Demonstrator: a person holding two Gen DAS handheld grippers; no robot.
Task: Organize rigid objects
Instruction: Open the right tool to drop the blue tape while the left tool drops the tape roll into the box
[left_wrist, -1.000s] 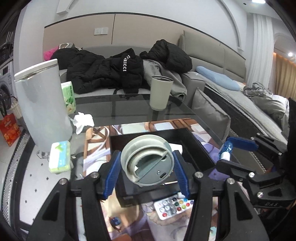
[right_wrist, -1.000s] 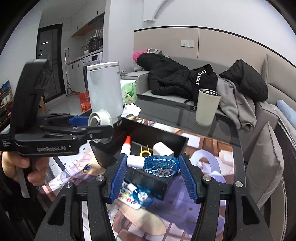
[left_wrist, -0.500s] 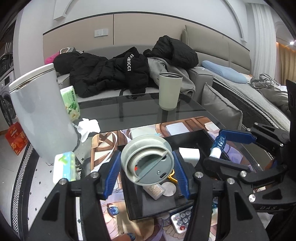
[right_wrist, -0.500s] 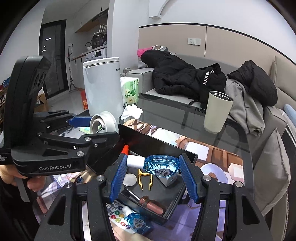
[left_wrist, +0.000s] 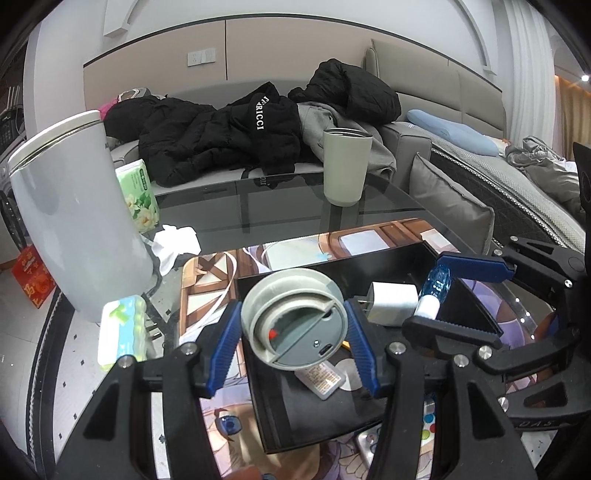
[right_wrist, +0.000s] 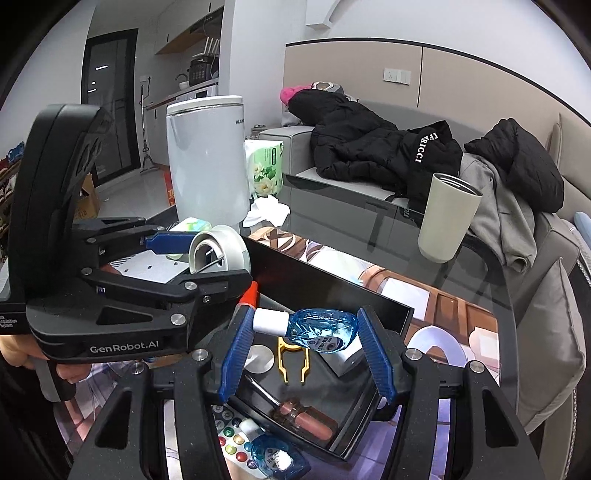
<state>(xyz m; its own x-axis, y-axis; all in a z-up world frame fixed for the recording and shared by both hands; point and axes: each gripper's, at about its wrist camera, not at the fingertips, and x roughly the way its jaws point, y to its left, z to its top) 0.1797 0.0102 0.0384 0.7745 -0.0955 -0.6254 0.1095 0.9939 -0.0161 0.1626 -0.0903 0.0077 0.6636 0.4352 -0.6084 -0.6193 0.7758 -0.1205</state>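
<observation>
My left gripper (left_wrist: 293, 332) is shut on a round grey cup lid (left_wrist: 288, 295), which hangs over the left part of a black tray (left_wrist: 332, 417). To its right, my right gripper (right_wrist: 306, 332) is shut on a small blue bottle (right_wrist: 321, 330) with a white cap, held sideways above the same tray (right_wrist: 325, 291). Inside the tray lie a white charger (left_wrist: 391, 302), a gold clip (right_wrist: 293, 356), a brown tube (right_wrist: 304, 419) and a silver disc (right_wrist: 260, 360). The matching grey tumbler (left_wrist: 345, 166) stands open-topped at the far side of the glass table.
A tall white bin (left_wrist: 81, 221) stands at the left, with green tissue packs (left_wrist: 138, 194) and a crumpled tissue (left_wrist: 175, 243) beside it. A remote with coloured buttons (right_wrist: 231, 443) and a second blue bottle (right_wrist: 280, 459) lie in front of the tray. A sofa piled with black jackets (left_wrist: 229, 136) lies behind.
Both grippers have moved forward and slightly down over the black tray, each with its object still held. The tray's inside now shows beneath them.
</observation>
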